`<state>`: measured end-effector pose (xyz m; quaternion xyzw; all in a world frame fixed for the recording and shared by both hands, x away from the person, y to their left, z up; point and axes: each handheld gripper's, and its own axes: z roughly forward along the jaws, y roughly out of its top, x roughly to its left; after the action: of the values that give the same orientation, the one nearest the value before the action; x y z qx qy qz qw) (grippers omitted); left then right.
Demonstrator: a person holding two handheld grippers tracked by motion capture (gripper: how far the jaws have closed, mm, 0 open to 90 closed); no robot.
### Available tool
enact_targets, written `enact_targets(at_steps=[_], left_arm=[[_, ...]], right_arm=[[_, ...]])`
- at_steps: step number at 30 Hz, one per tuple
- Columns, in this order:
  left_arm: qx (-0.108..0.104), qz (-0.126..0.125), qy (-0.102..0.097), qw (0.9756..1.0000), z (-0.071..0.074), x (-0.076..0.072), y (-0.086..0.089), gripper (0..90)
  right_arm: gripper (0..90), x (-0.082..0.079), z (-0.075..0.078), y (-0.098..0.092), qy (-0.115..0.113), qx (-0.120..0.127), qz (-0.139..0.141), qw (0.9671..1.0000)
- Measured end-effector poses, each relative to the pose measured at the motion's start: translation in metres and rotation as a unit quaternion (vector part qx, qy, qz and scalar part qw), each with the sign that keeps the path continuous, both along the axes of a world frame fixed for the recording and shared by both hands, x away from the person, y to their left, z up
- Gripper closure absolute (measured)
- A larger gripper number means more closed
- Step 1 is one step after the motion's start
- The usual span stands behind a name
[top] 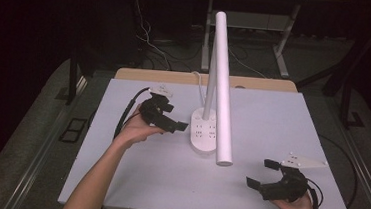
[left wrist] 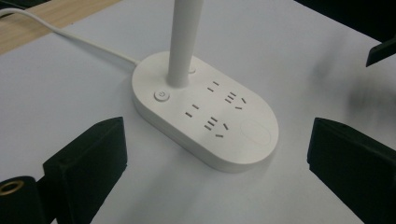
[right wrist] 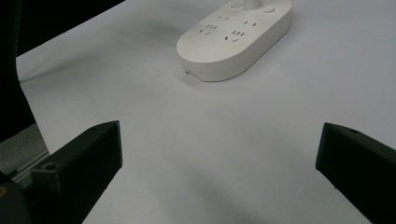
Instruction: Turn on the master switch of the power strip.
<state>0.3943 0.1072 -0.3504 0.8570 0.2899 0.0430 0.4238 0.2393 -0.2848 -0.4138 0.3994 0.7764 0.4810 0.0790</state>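
Observation:
A white desk lamp stands mid-table. Its oval base [top: 204, 132] carries socket holes, and a long white tube head [top: 223, 87] slants over it. My left gripper [top: 174, 116] is open just left of the base, with nothing between its jaws. In the left gripper view the base [left wrist: 205, 116] lies between and beyond the open jaws, with its round power button [left wrist: 161, 95] beside the post [left wrist: 184, 42]. My right gripper [top: 262, 173] is open near the front right of the table, apart from the lamp. In the right gripper view the base [right wrist: 233, 39] lies far ahead.
The white table top [top: 167, 183] ends in a wooden strip [top: 175, 77] at the back. The lamp's white cable [left wrist: 70, 37] runs from the base toward that strip. Dark floor, desk legs and cables lie beyond the table. The table's left edge [right wrist: 28, 100] drops to the floor.

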Motion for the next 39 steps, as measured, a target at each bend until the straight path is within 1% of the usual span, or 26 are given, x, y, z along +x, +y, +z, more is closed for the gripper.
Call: enact_targets(at_steps=[2, 6, 8, 12, 19, 20, 21, 24, 25, 26, 28, 29, 34, 35, 38, 39], left_arm=[[0.005, -0.001, -0.002, 1.0000, 0.000, 0.003, -0.001, 3.8], [0.010, 0.002, -0.001, 0.9999, -0.001, 0.009, -0.003, 4.2], [0.005, 0.009, 0.002, 0.9999, -0.003, 0.012, -0.004, 4.3], [0.004, 0.013, 0.004, 0.9999, -0.004, 0.020, -0.004, 6.2], [0.004, 0.024, 0.016, 0.9996, -0.004, 0.032, -0.008, 12.2], [0.005, 0.025, 0.020, 0.9995, -0.005, 0.033, -0.009, 13.1], [0.010, 0.023, 0.023, 0.9994, -0.005, 0.034, -0.010, 13.7], [0.016, 0.023, 0.027, 0.9992, -0.005, 0.039, -0.012, 15.1], [0.015, 0.024, 0.028, 0.9992, -0.006, 0.040, -0.012, 15.9], [0.015, 0.025, 0.029, 0.9992, -0.006, 0.042, -0.012, 17.1], [0.016, 0.026, 0.026, 0.9992, -0.007, 0.045, -0.013, 20.3], [0.017, 0.023, 0.024, 0.9993, -0.007, 0.047, -0.012, 23.2], [0.018, 0.028, 0.024, 0.9992, -0.010, 0.053, -0.014, 33.9], [0.021, 0.028, 0.024, 0.9991, -0.010, 0.054, -0.014, 35.8], [0.021, 0.028, 0.024, 0.9991, -0.012, 0.057, -0.016, 41.0], [0.018, 0.030, 0.024, 0.9991, -0.012, 0.058, -0.017, 42.6]], right_arm=[[0.0, 0.000, 0.000, 0.000, 0.000, 0.000, 0.000, 1.0000], [0.0, 0.000, 0.000, 0.000, -0.002, 0.000, 0.000, 1.0000], [0.0, 0.000, 0.000, -0.001, -0.002, 0.000, -0.001, 1.0000], [0.0, 0.000, 0.000, -0.001, 0.000, 0.001, -0.002, 1.0000], [0.0, 0.001, -0.001, -0.001, 0.001, 0.001, -0.001, 1.0000], [0.0, 0.001, -0.001, -0.001, 0.001, 0.001, 0.000, 1.0000], [0.0, 0.001, -0.001, 0.000, 0.003, 0.002, 0.000, 1.0000], [0.0, 0.001, -0.001, -0.001, 0.002, 0.001, 0.001, 1.0000], [0.0, 0.001, -0.001, -0.001, 0.002, 0.000, 0.000, 1.0000], [0.0, 0.001, -0.001, -0.001, 0.002, 0.001, 0.000, 1.0000], [0.0, 0.001, -0.001, -0.001, 0.001, 0.000, 0.000, 1.0000], [0.0, 0.000, -0.001, -0.001, 0.003, 0.001, 0.000, 1.0000], [0.0, 0.001, -0.001, -0.002, 0.004, 0.001, 0.000, 1.0000], [0.0, 0.001, -0.001, -0.002, 0.004, 0.001, 0.000, 1.0000], [0.0, 0.001, -0.001, -0.001, 0.005, 0.001, 0.000, 1.0000], [0.0, 0.001, -0.001, -0.001, 0.004, 0.001, 0.000, 1.0000]])
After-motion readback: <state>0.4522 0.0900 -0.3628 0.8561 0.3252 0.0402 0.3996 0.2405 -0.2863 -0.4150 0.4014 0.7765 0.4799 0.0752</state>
